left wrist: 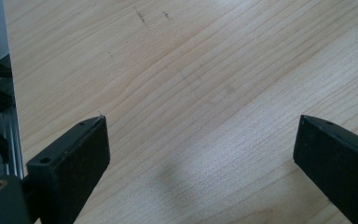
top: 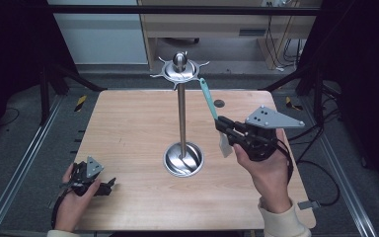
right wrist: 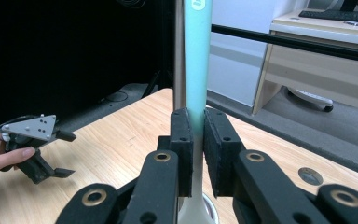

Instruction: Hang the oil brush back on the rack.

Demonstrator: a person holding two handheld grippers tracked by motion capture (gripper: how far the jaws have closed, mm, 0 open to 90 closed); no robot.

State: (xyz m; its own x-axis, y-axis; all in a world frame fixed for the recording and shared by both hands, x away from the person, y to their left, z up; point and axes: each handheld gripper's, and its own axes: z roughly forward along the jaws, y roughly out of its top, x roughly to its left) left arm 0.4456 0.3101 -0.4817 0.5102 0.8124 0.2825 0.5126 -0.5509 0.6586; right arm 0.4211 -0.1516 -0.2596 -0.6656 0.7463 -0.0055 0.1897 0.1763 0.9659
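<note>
Nearest, at the near left corner of the one wooden table [top: 128, 128]: one left hand [top: 71, 202] on the left gripper [top: 109, 183], low on the wood. Seen along its own two jaws in the left gripper view, left gripper [left wrist: 200, 140] gaping wide, bare wood grain between, gripping nothing.

A little farther, at the right side: one right hand [top: 266, 173] carrying the right gripper [top: 221, 123], raised above the tabletop. Jaws nearly together and clamped flat on the one utensil [top: 208, 98], pads pressed to both sides of its teal handle in the right gripper view [right wrist: 198, 56]. Handle slanting up and away from the grip, pale blade [top: 224, 145] hanging below the jaws, clear of the table.

Mid-table, just left of that grip: one metal stand, with a single round base [top: 183, 159] on the wood and a single upright pole [top: 181, 118].

Farther up: one disc [top: 179, 69] with a knob at the pole's top, ringed by thin hooks, too small for a sure count. Handle's far end just beside that ring; contact impossible to tell.

Beyond, near the far edge: one small dark hole [top: 219, 103] in the tabletop.
</note>
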